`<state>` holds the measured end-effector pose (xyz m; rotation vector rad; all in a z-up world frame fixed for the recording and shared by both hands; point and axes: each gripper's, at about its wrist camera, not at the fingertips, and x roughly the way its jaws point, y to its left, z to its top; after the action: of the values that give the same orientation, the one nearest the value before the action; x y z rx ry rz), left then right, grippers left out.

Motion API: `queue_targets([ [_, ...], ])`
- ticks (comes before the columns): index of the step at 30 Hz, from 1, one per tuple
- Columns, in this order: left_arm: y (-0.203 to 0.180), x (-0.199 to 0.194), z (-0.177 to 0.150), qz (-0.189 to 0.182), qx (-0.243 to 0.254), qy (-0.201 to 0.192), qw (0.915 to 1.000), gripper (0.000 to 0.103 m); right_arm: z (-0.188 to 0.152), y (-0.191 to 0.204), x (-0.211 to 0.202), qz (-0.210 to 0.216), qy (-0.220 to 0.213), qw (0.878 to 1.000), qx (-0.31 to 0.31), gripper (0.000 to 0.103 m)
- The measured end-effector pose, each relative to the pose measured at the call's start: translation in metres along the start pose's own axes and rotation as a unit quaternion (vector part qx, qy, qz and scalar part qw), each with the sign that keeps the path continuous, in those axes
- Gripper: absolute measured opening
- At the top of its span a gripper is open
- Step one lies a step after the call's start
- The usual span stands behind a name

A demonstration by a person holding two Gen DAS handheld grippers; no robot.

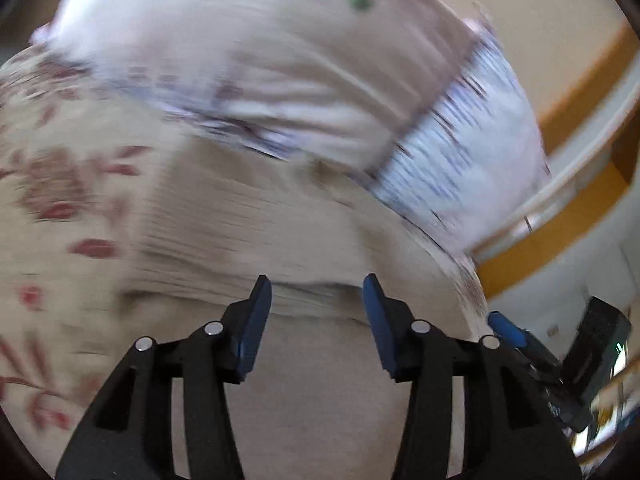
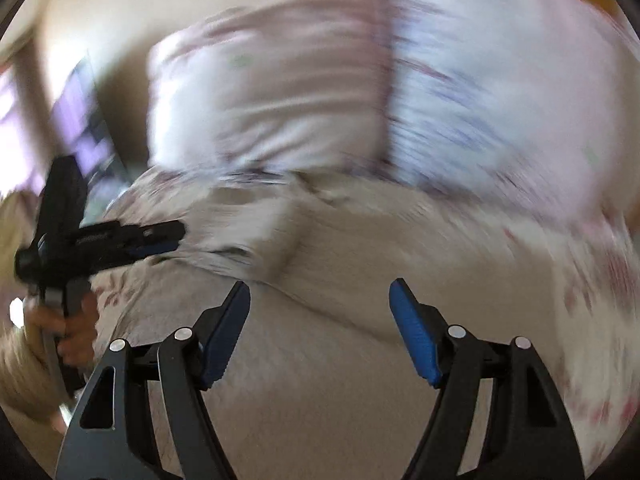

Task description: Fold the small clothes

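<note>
Both views are pretty smeared with motion blur, so details are rough. The left gripper has its blue-padded fingers spread apart with nothing between them, hanging over a beige bedspread that has a reddish floral print on it. Right past the fingertips there's a beige ridge of cloth lying across the bed; it's probably the small garment, though the blur makes it hard to tell from the bedspread itself.

The right gripper is spread wide too, also holding nothing, hovering above the same bedspread. A lumpy beige fold sits ahead of it, roughly between the two tools. In the right wrist view, the left gripper shows up at the left edge, pointing in toward that fold, with the person's hand wrapped around its handle below.

Further back are two pillows propped side by side and touching: a pale pinkish one and a white one with bluish streaky print. The left wrist view catches the same pair, plus an orange wooden bed frame off to the right.
</note>
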<state>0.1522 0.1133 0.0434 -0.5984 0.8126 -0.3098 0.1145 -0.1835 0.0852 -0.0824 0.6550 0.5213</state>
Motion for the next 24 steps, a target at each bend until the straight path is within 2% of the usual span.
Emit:
queue_targets([
  [1, 0.017, -0.002, 0.004, 0.014, -0.026, -0.003, 0.9996, 0.046, 0.01, 0.018, 0.015, 0.029, 0.003, 0.999, -0.039, 0.067],
  [3, 0.039, -0.002, 0.009, 0.021, -0.063, -0.002, 0.9978, 0.04, 0.02, 0.041, 0.037, 0.057, 0.015, 0.995, -0.079, 0.058],
  [6, 0.059, 0.001, 0.006, 0.029, -0.087, 0.016, 0.9956, 0.036, 0.03, 0.075, 0.08, 0.091, 0.046, 0.987, -0.126, 0.044],
  [9, 0.068, 0.004, 0.002, 0.032, -0.1, 0.027, 0.9941, 0.031, 0.033, 0.098, 0.117, 0.09, 0.069, 0.98, -0.162, 0.041],
  [10, 0.071, 0.003, 0.002, 0.035, -0.102, 0.026, 0.9938, 0.027, 0.034, 0.105, 0.129, 0.091, 0.078, 0.978, -0.171, 0.041],
  [13, 0.076, 0.003, 0.001, 0.03, -0.107, 0.025, 0.9934, 0.026, 0.032, 0.116, 0.147, 0.09, 0.095, 0.974, -0.183, 0.041],
  [17, 0.08, 0.003, 0.001, 0.024, -0.116, 0.023, 0.9926, 0.024, 0.022, 0.128, 0.166, 0.044, 0.1, 0.968, -0.226, 0.039],
  [19, 0.08, 0.004, 0.001, 0.023, -0.118, 0.023, 0.9925, 0.024, 0.017, 0.129, 0.166, 0.025, 0.087, 0.97, -0.225, 0.018],
  [20, 0.08, 0.004, 0.001, 0.023, -0.117, 0.023, 0.9926, 0.024, 0.018, 0.126, 0.166, 0.027, 0.085, 0.972, -0.216, 0.015],
  [21, 0.079, 0.004, 0.001, 0.024, -0.117, 0.023, 0.9925, 0.023, 0.02, 0.121, 0.163, 0.035, 0.081, 0.976, -0.2, 0.006],
  [24, 0.08, 0.004, 0.0, 0.026, -0.117, 0.022, 0.9926, 0.023, 0.031, 0.1, 0.147, 0.052, 0.053, 0.988, -0.134, 0.005],
])
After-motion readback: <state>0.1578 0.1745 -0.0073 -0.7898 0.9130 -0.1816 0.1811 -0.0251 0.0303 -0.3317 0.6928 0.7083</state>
